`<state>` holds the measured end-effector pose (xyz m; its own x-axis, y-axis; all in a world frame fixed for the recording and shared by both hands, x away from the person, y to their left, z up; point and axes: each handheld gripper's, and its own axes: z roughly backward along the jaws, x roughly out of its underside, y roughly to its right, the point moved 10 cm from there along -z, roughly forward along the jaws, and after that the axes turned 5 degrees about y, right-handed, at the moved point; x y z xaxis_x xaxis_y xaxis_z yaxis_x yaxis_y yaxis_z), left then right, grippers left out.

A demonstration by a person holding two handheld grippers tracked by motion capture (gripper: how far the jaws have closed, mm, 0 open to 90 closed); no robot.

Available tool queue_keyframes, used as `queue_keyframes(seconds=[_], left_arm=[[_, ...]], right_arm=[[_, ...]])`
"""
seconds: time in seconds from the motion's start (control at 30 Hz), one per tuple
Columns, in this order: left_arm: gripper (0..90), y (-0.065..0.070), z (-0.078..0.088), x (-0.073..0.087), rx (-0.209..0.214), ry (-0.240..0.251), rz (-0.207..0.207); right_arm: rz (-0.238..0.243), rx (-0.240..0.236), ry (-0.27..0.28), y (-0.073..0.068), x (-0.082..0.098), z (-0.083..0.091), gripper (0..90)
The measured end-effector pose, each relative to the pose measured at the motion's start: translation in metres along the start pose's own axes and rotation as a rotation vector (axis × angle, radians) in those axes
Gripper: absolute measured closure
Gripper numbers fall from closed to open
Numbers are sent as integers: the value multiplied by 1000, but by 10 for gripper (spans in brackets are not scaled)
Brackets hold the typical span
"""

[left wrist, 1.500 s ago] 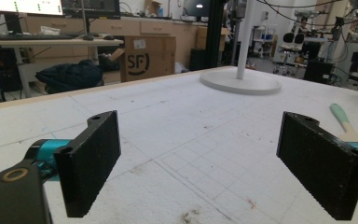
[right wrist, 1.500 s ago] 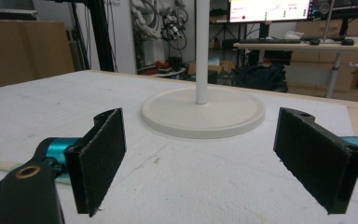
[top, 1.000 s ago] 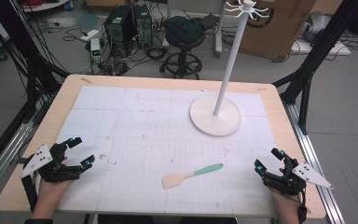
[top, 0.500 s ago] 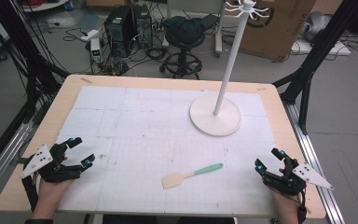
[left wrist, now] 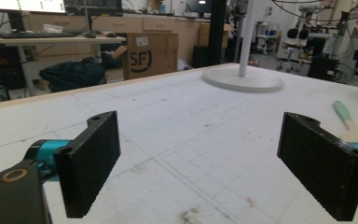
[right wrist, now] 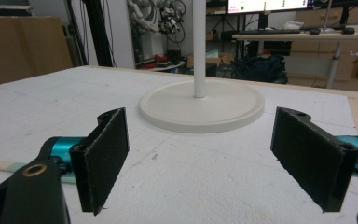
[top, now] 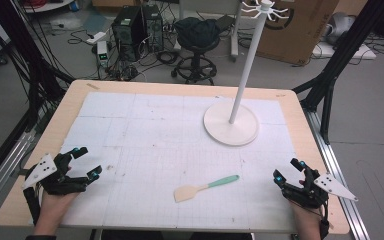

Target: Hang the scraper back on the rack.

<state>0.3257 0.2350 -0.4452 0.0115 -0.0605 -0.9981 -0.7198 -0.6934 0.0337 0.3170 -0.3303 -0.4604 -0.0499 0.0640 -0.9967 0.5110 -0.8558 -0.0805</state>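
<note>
Black ribbed pads line my jaws, and both pairs stand wide apart with nothing between them. My left gripper (top: pixel 82 162) rests at the near left corner of the table (top: pixel 25 200), my right gripper (top: pixel 289 170) at the near right corner; each hangs just over the mat (top: pixel 145 130) and I cannot tell whether the jaws touch it. Teal fittings sit behind the pads (left wrist: pixel 95 161), and a grey three-cornered plate rides on top of each gripper.

White and slightly rough, the mat is printed with a faint grid and carries small dark smudges. Pale wood edges it all round.

Between my two grippers, near the front edge, lies a spatula (top: pixel 206 187): a flat, pale blade and a slim mint-green handle that points up and to the right. It lies apart from both grippers.

Farther back on the right stands a white rack (top: pixel 230 122), a round disc base with a thin upright pole and small hooks at the top.

A cardboard box (left wrist: pixel 151 53) behind the table in the left gripper view reads "SF".
</note>
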Motion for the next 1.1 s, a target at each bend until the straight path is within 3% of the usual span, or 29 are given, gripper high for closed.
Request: queue_keyframes(seconds=[0.07, 0.13, 0.23, 0.4, 0.67, 0.7, 0.93, 1.07, 1.1], left_arm=[[136, 14, -6, -15, 29, 30, 3], [135, 20, -10, -19, 41, 32, 2], [135, 41, -28, -23, 89, -7, -30], [135, 85, -70, -23, 213, -84, -67], [144, 139, -134, -7, 305, -192, -74], [146, 139, -134, -7, 305, -192, -74], [180, 173, -169, 14, 361, -269, -71], [227, 195, -188, 28, 399, -327, -102], [238, 195, -188, 28, 399, -327, -102]], right_arm=[[-5, 1, -8, 1, 1, -1, 180], [-5, 1, -9, 1, 1, -1, 180], [-6, 0, -4, 1, 0, 0, 180], [-7, -5, -4, 0, 0, 0, 180], [-2, -13, 5, -1, 0, 1, 180], [-1, -14, 10, -1, -1, 0, 180], [-4, -14, 6, 0, -1, 1, 180], [-6, -16, 7, 0, -1, 1, 180], [-6, -16, 7, 0, -1, 1, 180]])
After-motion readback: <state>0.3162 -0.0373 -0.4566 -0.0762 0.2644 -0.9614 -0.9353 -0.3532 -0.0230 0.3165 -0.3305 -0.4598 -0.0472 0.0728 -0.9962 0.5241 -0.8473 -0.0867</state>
